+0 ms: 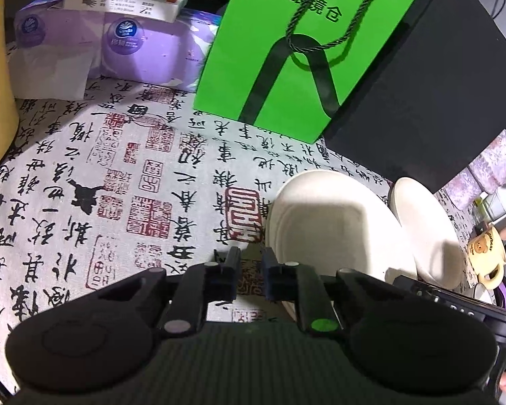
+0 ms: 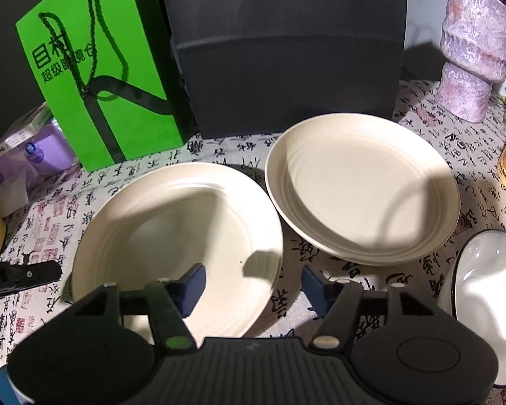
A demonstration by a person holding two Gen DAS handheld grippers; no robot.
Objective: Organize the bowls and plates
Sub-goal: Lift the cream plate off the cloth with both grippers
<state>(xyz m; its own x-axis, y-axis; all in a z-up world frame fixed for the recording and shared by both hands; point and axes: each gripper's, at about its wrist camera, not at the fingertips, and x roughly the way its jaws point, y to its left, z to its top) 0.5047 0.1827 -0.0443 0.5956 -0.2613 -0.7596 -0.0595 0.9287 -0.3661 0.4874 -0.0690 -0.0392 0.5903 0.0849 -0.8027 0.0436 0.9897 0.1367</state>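
Broadly, everything sits on a table under a calligraphy-printed cloth [image 2: 421, 125], with a black box [image 2: 286, 50] and a green paper bag [image 2: 97, 77] standing along the back. Two cream plates lie side by side in front of them, close but, as far as the right wrist view shows, with a sliver of cloth between their rims: the left plate [image 2: 172, 222] nearer the cameras, the right plate [image 2: 361, 189] farther back and to the right. A white bowl [image 2: 482, 287] with a dark rim sits at the right edge, near the right plate. The right gripper [image 2: 253, 287] hangs half open, holding nothing, its left finger over the left plate's inside and its right finger over bare cloth, so the plate's right rim lies between the jaws. That is the relation that matters; a closing pinch there should catch the rim. The left gripper [image 1: 249, 270] is nearly closed with nothing between its tips, over bare cloth just left of that same plate's rim. Round plates offer no long axis, so I judge the right hand better placed.
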